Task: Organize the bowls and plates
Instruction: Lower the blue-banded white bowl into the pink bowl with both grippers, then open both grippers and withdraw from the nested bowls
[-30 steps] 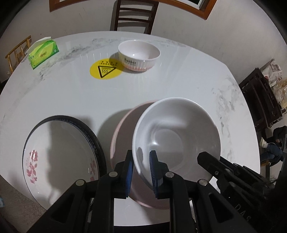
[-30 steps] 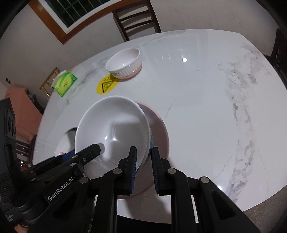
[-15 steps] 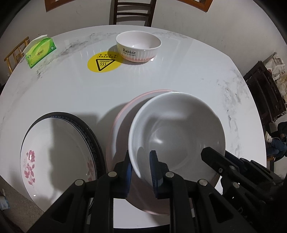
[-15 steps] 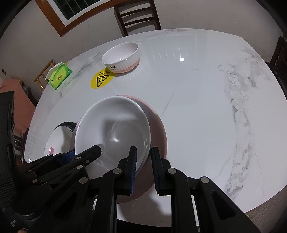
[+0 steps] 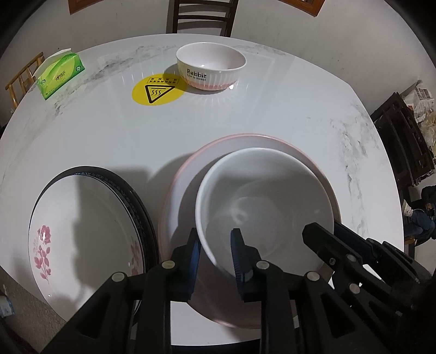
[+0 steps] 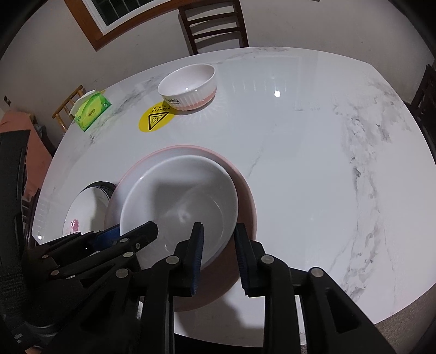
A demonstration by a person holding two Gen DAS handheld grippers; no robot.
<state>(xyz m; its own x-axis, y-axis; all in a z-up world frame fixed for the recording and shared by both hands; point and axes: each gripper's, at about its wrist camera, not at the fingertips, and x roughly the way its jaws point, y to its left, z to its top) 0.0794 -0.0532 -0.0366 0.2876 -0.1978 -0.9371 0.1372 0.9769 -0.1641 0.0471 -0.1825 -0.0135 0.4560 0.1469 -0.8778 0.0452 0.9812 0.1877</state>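
White marble-patterned bench (image 5: pixel 245 114), round, with a dark wooden chair (image 5: pixel 203 16) behind it against a pale wall. Left wrist view: left hand-held gripper (image 5: pixel 215 252) straddles the near-left rim of the white bowl (image 5: pixel 272 196), jaws opening, rim between the pads with a gap showing on both sides, so the grip looks released. White bowl sits nested inside the pink bowl (image 5: pixel 188 179), offset toward the right. Just left of the pink bowl, a floral plate (image 5: pixel 81 231) rests on a dark-rimmed plate (image 5: pixel 128 185). Far side: ribbed bowl (image 5: pixel 211 65) printed "Rabbit", smaller line below unreadable; yellow round sticker (image 5: pixel 158 91) with a heat-warning triangle, text too small to read; green tissue pack (image 5: pixel 61 75), print illegible. Right hand-held gripper enters at lower right, at the bowl's right rim. Right wrist view: right hand-held gripper (image 6: pixel 218 246) spans the white bowl (image 6: pixel 190 190) rim at its near-right edge, jaws opening, narrow gap, pads apparently off the rim. Pink bowl (image 6: pixel 245 190) beneath, ribbed bowl (image 6: pixel 188 84) and sticker (image 6: pixel 155 118) beyond; left hand-held gripper (image 6: pixel 130 231) at lower left. Judgement: step in hand is the release after nesting the white bowl in the pink one. Next move likely calls for lifting both grippers clear of the rim without dragging it, then fetching the ribbed bowl for the stack.
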